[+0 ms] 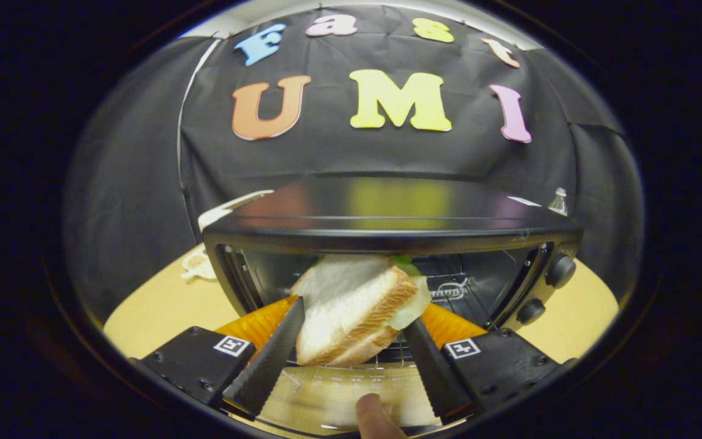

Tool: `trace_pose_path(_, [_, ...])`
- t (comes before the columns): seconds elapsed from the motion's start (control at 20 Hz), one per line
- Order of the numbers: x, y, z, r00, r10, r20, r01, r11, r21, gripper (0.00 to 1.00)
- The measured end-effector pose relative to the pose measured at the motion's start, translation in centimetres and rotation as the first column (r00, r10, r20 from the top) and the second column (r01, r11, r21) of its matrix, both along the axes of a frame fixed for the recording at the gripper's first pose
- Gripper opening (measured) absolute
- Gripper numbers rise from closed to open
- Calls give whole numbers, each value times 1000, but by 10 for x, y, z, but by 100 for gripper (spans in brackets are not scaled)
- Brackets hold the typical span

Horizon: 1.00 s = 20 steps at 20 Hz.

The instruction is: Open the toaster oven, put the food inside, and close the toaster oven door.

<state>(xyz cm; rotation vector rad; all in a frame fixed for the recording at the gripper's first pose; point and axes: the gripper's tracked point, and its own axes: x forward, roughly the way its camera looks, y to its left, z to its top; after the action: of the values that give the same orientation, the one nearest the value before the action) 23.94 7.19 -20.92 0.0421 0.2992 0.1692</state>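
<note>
Fingertip (375, 414) of a person shows at bottom centre, nearest the lens. Gripper (351, 332) pinches the sandwich (351, 308) between both fingers, tilted, at the mouth of the open oven (387, 235) in mid-frame. Door (339, 384) lies flat beneath. Judgement: advance level over the rack (479, 286), lower until supported, then spread the fingers; withdraw straight back before closing the door.

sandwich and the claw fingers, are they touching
Touching: the gripper view shows both fingers of the claw pressed against the sandwich sides, no gap visible.
</note>
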Motion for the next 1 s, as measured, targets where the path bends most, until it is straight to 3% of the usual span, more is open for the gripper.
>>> trace_pose_path(0.1, [-5, -21, -3, 999, -34, -32, 34, 999, -17, 100])
trace_pose_path(0.25, [-19, -21, -11, 996, 8, -88, -7, 1000, 10, 100])
trace_pose_path(0.6, [-42, -28, -15, 991, 67, -115, -90, 973, -212, 100])
trace_pose_path(0.75, [-35, -23, -9, 997, 58, -59, -65, 991, -119, 100])
trace_pose_path(1.0, [-15, -27, -17, 996, 7, -90, 2, 995, 98, 100])
